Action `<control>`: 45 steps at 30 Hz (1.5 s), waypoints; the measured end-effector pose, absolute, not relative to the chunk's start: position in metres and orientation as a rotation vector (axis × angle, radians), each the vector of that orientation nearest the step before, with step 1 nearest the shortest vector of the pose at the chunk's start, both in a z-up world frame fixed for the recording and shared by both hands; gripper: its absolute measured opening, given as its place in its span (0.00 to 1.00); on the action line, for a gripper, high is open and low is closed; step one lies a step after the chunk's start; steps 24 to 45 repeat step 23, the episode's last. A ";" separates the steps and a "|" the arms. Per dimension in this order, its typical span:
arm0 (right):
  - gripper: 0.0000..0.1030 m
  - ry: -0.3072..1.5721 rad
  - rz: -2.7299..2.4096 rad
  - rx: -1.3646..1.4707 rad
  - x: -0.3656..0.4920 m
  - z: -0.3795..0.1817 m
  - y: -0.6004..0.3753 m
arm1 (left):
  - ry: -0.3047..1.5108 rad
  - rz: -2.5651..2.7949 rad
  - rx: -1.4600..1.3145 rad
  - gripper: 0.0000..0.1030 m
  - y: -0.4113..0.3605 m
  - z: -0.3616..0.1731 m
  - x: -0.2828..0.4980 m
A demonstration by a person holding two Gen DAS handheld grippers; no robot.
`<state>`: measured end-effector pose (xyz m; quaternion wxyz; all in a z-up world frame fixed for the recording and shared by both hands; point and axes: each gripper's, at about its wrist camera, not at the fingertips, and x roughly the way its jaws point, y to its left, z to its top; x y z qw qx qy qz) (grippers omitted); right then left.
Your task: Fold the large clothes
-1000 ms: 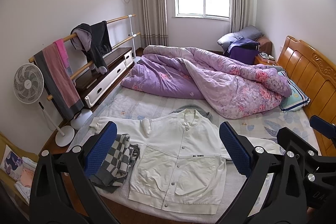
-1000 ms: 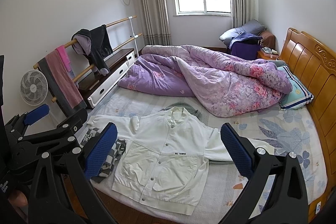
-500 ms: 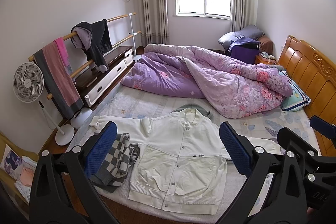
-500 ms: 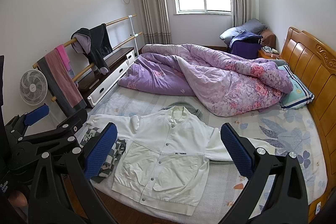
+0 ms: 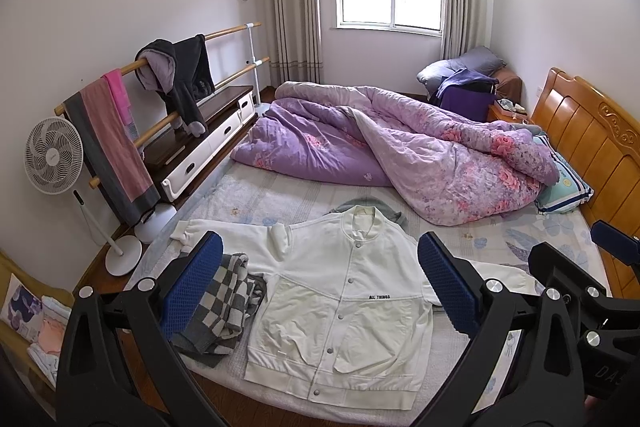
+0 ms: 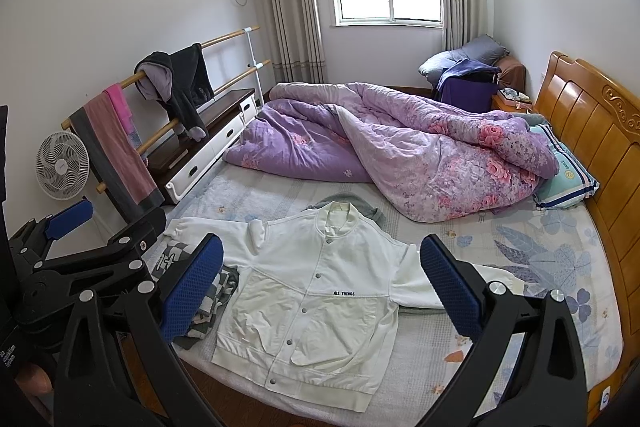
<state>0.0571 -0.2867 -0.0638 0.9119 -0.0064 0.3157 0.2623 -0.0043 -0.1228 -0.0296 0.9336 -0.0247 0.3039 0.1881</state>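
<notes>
A white snap-button jacket (image 5: pixel 340 303) (image 6: pixel 312 303) lies spread flat, front up, on the near edge of the bed, both sleeves stretched out sideways. Its left cuff is turned back near the shoulder. My left gripper (image 5: pixel 320 279) hovers well above it, open, with nothing between the blue pads. My right gripper (image 6: pixel 320 279) hangs open too, likewise above the jacket and holding nothing. In the right wrist view the left gripper's frame (image 6: pixel 80 259) shows at the left edge. A grey garment (image 5: pixel 372 207) peeks out from under the collar.
A folded grey-and-white checked cloth (image 5: pixel 224 307) lies under the jacket's left sleeve. A purple floral quilt (image 5: pixel 384 151) fills the far half of the bed. The wooden headboard (image 5: pixel 592 163) is at right; a standing fan (image 5: pixel 54 155), clothes rail (image 5: pixel 160 67) and low cabinet (image 5: pixel 208 147) are at left.
</notes>
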 end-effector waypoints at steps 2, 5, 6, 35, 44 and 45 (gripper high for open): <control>0.93 0.651 0.541 -0.013 0.057 -0.063 -0.287 | 0.623 0.383 -0.052 0.95 -0.122 -0.030 -0.004; 0.93 0.649 0.540 -0.014 0.058 -0.064 -0.286 | 0.623 0.383 -0.051 0.95 -0.122 -0.029 -0.004; 0.93 0.649 0.541 -0.014 0.060 -0.065 -0.285 | 0.623 0.383 -0.050 0.95 -0.122 -0.029 -0.004; 0.93 0.645 0.543 -0.012 0.068 -0.068 -0.282 | 0.628 0.377 -0.055 0.95 -0.116 -0.030 0.000; 0.93 0.645 0.543 -0.012 0.068 -0.068 -0.282 | 0.628 0.377 -0.055 0.95 -0.116 -0.030 0.000; 0.93 0.645 0.543 -0.012 0.068 -0.068 -0.282 | 0.628 0.377 -0.055 0.95 -0.116 -0.030 0.000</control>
